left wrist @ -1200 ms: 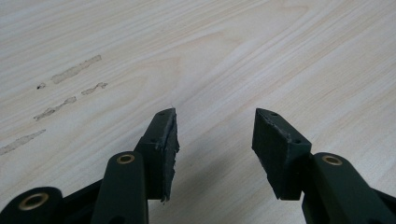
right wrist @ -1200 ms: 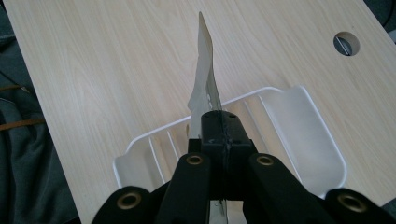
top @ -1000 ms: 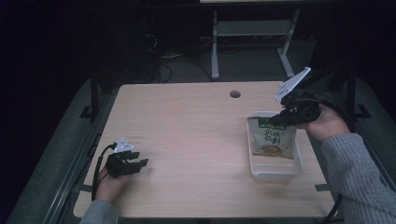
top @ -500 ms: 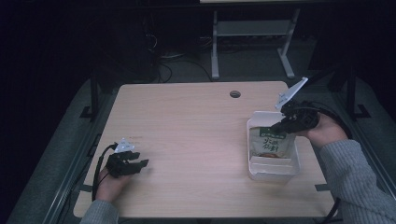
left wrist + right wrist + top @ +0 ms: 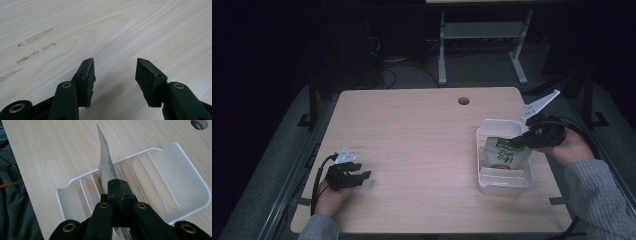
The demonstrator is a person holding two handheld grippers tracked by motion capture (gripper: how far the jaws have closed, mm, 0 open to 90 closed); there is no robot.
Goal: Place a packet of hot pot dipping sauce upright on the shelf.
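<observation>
Presently the right gripper (image 5: pixel 518 142) stands over the white tray (image 5: pixel 485 181), its jaws pressed together on the top edge of a green packet (image 5: pixel 503 156). The packet hangs upright inside the tray, pinched at its seam so that it enters edge-down between the tray's walls; whether its lower end already touches the tray floor cannot be told. In the right gripper view the packet (image 5: pixel 105 163) runs as a thin blade away from the jaws, roughly in line with the raised ribs of the tray (image 5: pixel 190 167), which suggests it is being aligned to sit among them.

Judged from this, the packet is being lowered into the tray and not yet released.

The left gripper (image 5: pixel 360 176) rests on the table (image 5: pixel 412 130) well apart from the tray, toward the person's near left corner, jaws spread wide with nothing between them; the left gripper view shows bare wood between its fingers (image 5: pixel 87 77).

Room is ample: table surface lies open on the tray's left side. The tray's right wall sits near the table edge, leaving little margin there.
</observation>
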